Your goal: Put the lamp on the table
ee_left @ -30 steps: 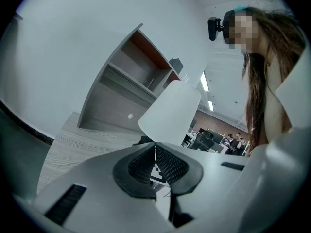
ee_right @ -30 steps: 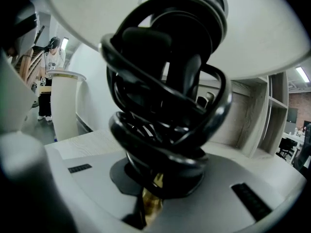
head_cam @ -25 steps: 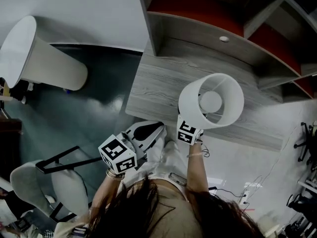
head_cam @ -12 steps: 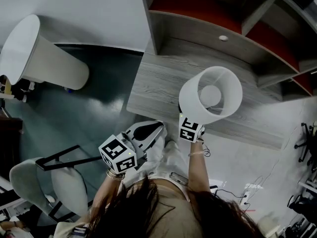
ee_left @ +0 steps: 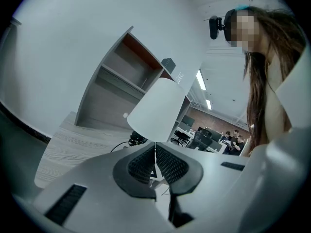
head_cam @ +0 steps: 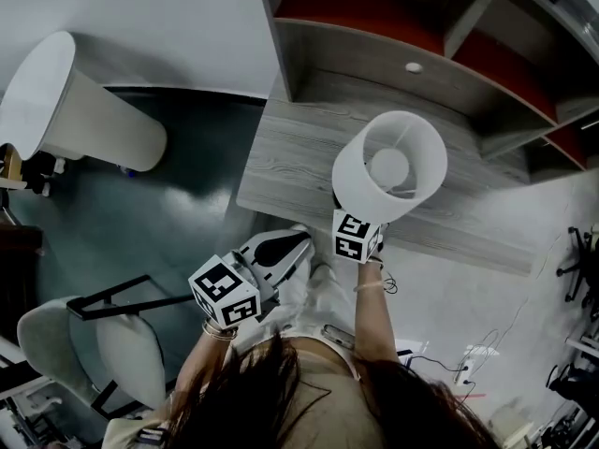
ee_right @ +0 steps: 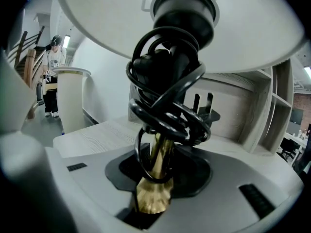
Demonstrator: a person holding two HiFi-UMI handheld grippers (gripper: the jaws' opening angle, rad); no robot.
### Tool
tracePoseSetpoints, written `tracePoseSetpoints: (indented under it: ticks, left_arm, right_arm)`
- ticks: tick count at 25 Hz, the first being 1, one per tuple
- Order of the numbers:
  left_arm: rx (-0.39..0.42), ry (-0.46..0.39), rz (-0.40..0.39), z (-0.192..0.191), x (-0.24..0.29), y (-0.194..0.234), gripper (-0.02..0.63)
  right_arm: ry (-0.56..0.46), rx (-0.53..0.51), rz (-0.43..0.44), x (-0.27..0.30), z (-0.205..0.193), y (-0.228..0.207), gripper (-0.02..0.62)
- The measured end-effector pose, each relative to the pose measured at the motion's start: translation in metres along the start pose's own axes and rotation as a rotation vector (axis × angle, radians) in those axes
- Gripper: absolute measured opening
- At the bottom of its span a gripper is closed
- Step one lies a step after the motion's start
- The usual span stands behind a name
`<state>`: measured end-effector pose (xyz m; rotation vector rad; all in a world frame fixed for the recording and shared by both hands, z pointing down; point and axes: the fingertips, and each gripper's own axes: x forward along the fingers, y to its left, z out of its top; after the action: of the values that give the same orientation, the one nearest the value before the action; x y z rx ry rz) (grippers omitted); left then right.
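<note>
The right tool point(ee_right: 163, 171) has its jaws spread, and they have just been opening. The brass stem point(ee_right: 156, 176) of the lamp point(head_cam: 388, 166) stands between the dark pads point(ee_right: 127, 165), with a gap at either side, so nothing presses on it. A black cord point(ee_right: 165, 96) is coiled in loose loops round the stem, just under the socket, and its plug point(ee_right: 204, 113) sticks out behind the coil with the prongs up. The white shade point(ee_right: 121, 23) spreads wide above.

In the head view the shade sits over the near edge of the grey wood tabletop point(head_cam: 290, 157), its open top facing up, and the right tool's marker cube point(head_cam: 357, 237) shows just below it. The lamp's foot is hidden, so I cannot tell whether it rests on the tabletop.

The left tool point(ee_left: 155, 152) has its ribbed pads pressed together with nothing between them. It is off the tabletop's near edge, in front of the person point(head_cam: 318, 391), well apart from the lamp and pointing toward it.

Behind the tabletop stands a grey shelf unit point(head_cam: 374, 54) with red-backed compartments. To the left, on the dark floor point(head_cam: 178, 213), stands a white pillar point(head_cam: 75, 110).
</note>
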<state>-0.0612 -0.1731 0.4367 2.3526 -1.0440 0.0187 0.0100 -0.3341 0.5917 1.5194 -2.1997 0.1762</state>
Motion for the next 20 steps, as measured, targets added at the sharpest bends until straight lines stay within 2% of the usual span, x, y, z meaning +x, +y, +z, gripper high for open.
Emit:
tracePoseSetpoints:
  ticks: [20]
  left_arm:
    - [0.025,-0.017,-0.019,-0.009,-0.006,-0.028,0.014]
  right_arm:
    - [0.041,-0.115,0.028,-0.022,-0.012,0.005,0.123]
